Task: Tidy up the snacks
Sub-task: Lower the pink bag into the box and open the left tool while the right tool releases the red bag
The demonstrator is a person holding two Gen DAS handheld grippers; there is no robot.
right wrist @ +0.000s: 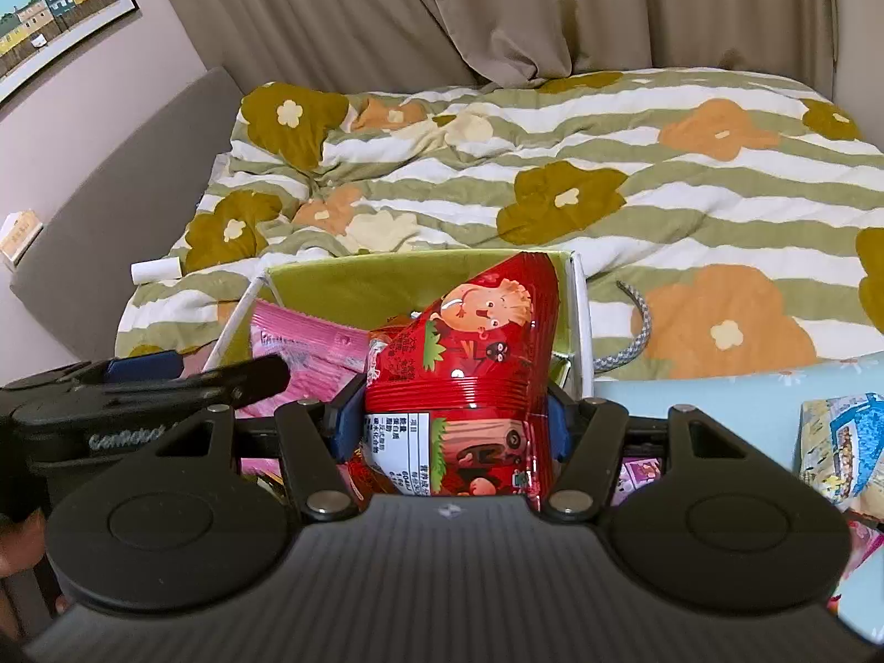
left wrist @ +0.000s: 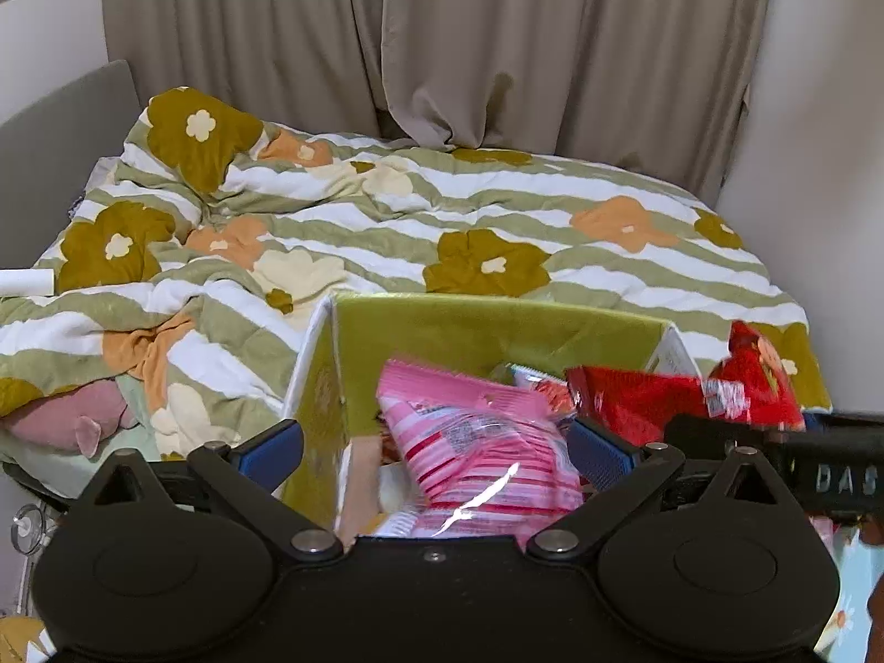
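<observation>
A green-lined box with white outer walls sits at the foot of the bed and holds several snack packs. My left gripper is wide open above the box, with a pink striped snack bag lying loose between the fingers. My right gripper is shut on a red cartoon snack bag and holds it upright over the box. The red bag also shows in the left wrist view, at the box's right side. The pink bag lies in the box's left part.
A rumpled flower-print quilt covers the bed behind the box. More snack packs lie on a light blue cloth at the right. A grey braided cord lies right of the box. Curtains hang behind the bed.
</observation>
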